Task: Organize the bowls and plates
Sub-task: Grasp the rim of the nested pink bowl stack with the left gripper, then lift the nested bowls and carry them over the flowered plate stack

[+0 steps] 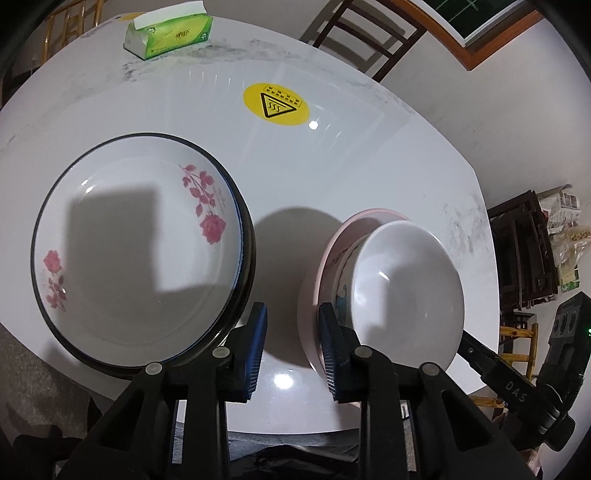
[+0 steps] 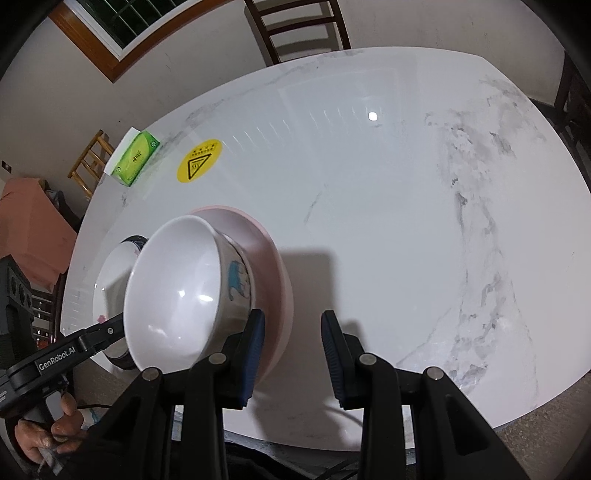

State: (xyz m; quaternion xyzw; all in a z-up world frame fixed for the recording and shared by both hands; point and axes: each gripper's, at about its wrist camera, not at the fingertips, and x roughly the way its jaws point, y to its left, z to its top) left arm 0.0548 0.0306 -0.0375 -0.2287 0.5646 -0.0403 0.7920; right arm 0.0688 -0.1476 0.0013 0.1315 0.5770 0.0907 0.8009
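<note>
A white plate with red roses [image 1: 140, 240] tops a dark-rimmed stack on the left of the marble table [image 1: 332, 166]. To its right a white bowl [image 1: 402, 288] with a blue print stands in a pink plate [image 1: 310, 288]. My left gripper [image 1: 291, 350] hangs open over the gap between the two stacks, its right pad at the pink plate's left rim. In the right wrist view my right gripper [image 2: 293, 354] is open at the pink plate's [image 2: 273, 280] right rim, which lies between its fingers, beside the bowl [image 2: 177, 295]. Neither gripper clamps anything.
A green tissue pack [image 1: 170, 35] lies at the table's far edge, and a yellow warning sticker [image 1: 276, 104] marks the middle. A dark wooden chair [image 2: 299, 26] stands behind the table. A hand [image 2: 40, 439] holds the left gripper's handle at the lower left.
</note>
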